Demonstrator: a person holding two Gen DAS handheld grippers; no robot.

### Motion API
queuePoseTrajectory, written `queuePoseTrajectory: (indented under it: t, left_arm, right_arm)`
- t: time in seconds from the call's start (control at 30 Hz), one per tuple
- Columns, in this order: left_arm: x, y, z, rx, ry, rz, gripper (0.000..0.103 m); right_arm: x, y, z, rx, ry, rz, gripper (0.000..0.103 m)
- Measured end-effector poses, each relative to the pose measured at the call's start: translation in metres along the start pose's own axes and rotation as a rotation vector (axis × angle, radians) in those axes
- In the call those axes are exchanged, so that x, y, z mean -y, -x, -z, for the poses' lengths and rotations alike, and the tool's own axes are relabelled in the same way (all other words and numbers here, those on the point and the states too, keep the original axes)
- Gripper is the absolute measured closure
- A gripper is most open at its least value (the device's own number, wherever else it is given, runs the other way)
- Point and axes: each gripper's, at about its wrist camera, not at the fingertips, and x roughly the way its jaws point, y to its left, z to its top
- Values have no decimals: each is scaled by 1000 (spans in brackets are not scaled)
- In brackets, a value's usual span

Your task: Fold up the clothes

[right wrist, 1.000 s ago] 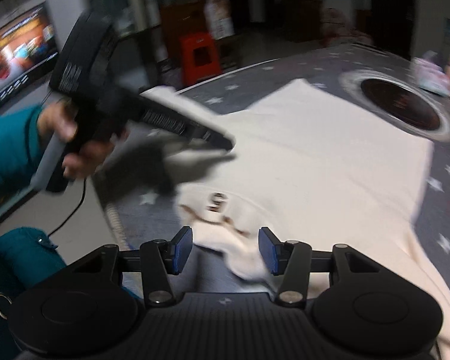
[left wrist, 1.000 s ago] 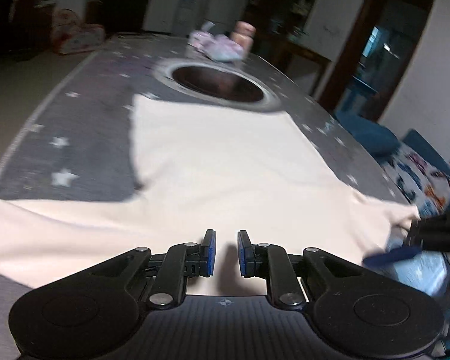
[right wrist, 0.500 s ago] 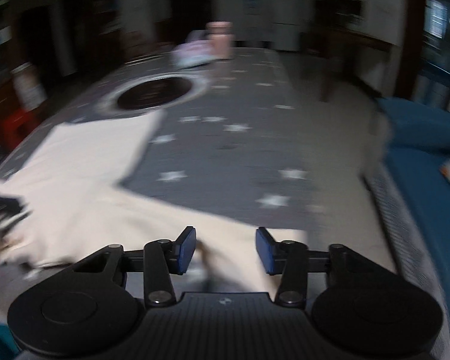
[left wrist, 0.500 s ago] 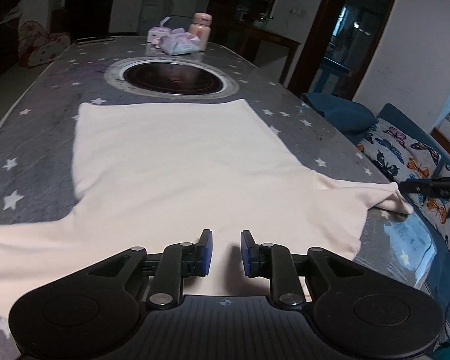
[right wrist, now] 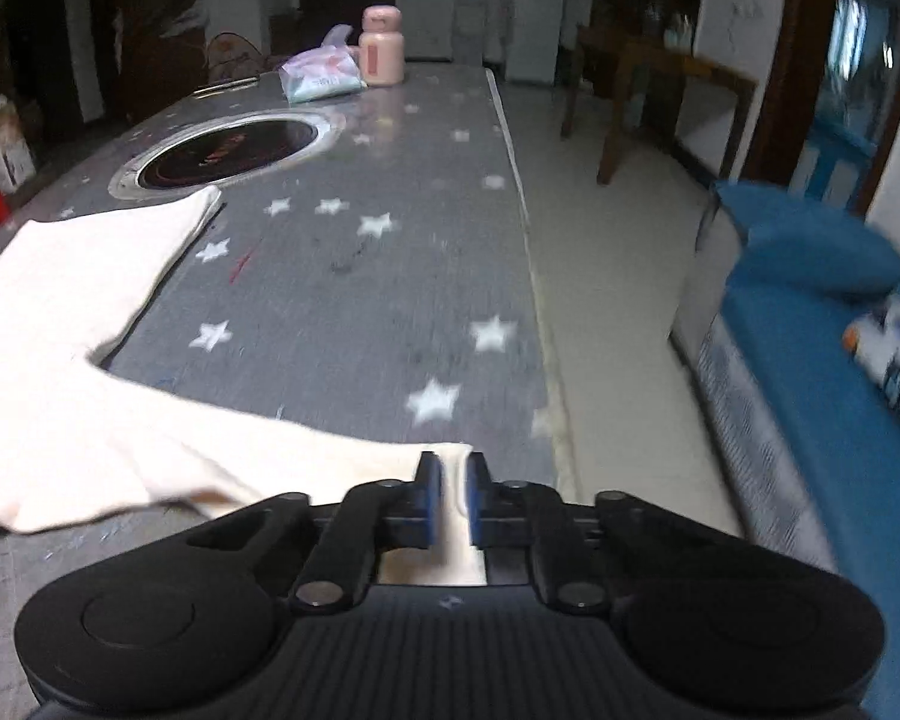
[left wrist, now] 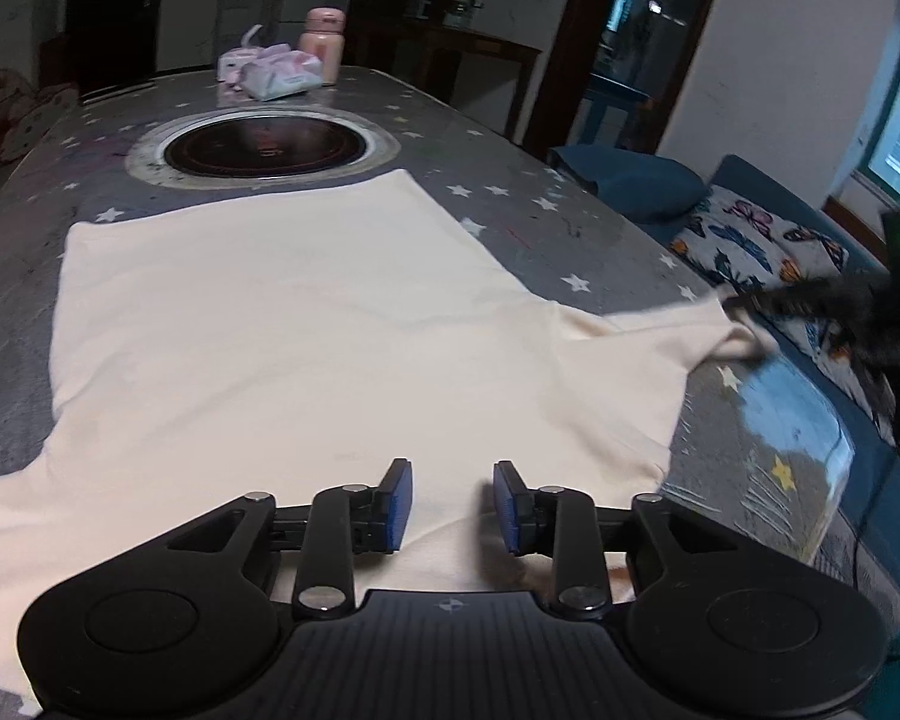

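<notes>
— Cream knit, soft and light: the shirt [left wrist: 282, 324] is lying flat on the starred desk [right wrist: 354, 300], hem just short of the round inset burner [left wrist: 264, 147], sleeves spreading sideways.

— Where is it being held?

— The right gripper [right wrist: 447, 495] is clamped on the sleeve cuff [right wrist: 450, 456] near the desk edge. The left gripper [left wrist: 450, 504] is opening its jaws over the cloth by the collar end, pinching nothing.

— Likely to slip?

— Probably not, but it is limp; gripping cuffs and seams should be limiting the sag.
</notes>
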Motion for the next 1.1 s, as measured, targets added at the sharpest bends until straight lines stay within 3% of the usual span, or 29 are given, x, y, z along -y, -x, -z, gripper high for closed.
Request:
queuePoseTrajectory:
  t: [0.2,0.27,0.37,0.43,0.47,0.67,0.8,0.9,1.1]
  left_arm:
    - [5,-1,2,-3,-28,8,65]
    - [5,-1,2,-5,-31,11,64]
    - [5,-1,2,-5,-32,16,63]
    - [6,-2,2,-6,-36,19,62]
    - [6,-2,2,-8,-43,20,61]
    - [6,-2,1,-14,-55,24,61]
    - [6,-2,2,-11,-58,23,60]
    - [7,-2,3,-12,-64,25,59]
    - [8,-3,3,-14,-83,27,57]
  right_arm:
    - [-1,-10,-28,90,29,73,97]
    - [0,-11,-31,89,18,75,94]
    - [-6,-2,-25,77,22,11,92]
    - [-12,4,-18,66,35,-21,85]
    - [-12,5,-15,60,39,-15,80]
    - [7,-12,-16,27,-21,-11,74]
    - [11,-31,-23,-11,-38,-64,74]
    - [11,-37,-23,-13,-36,-84,92]
    - [2,-30,-37,114,27,21,95]
